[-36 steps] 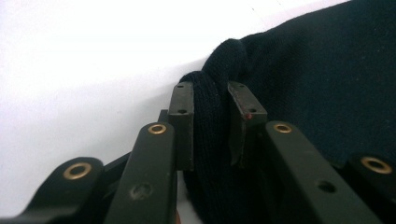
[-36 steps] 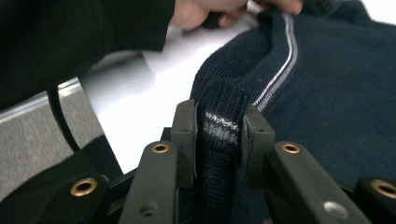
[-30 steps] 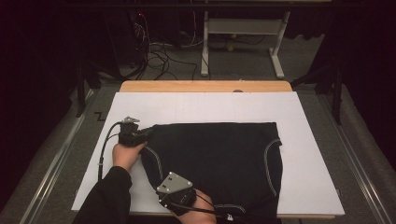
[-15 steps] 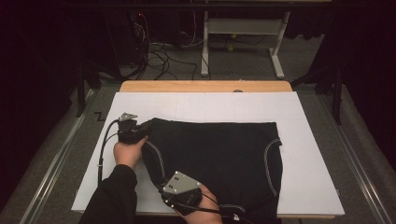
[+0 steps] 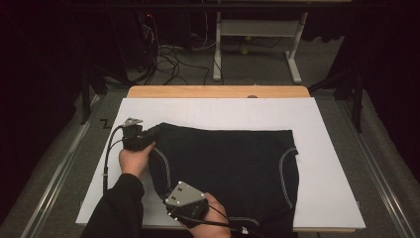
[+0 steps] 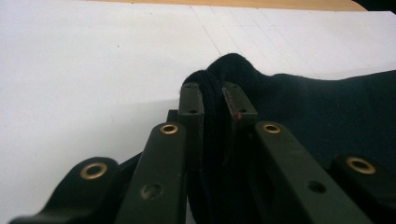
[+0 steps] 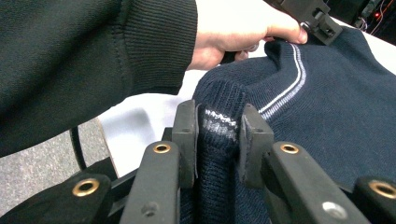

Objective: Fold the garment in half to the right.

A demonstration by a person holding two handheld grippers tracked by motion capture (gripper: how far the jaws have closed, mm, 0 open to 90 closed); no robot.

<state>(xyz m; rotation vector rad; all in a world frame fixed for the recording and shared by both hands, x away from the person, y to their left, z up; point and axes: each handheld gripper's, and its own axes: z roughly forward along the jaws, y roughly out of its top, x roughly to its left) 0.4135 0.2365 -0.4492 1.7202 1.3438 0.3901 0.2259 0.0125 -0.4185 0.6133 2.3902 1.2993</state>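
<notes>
At the bottom centre of the high view, the right gripper [image 5: 171, 192] is clamped on the striped edge of the dark knitted garment [image 5: 233, 168]. Over the last second this edge has been drawn slightly towards the lower left. Farther up, at left centre, the left gripper [image 5: 148, 135] is clenched on the garment's far corner, barely shifted. A fold is probably being started on the white board [image 5: 327, 148].
</notes>
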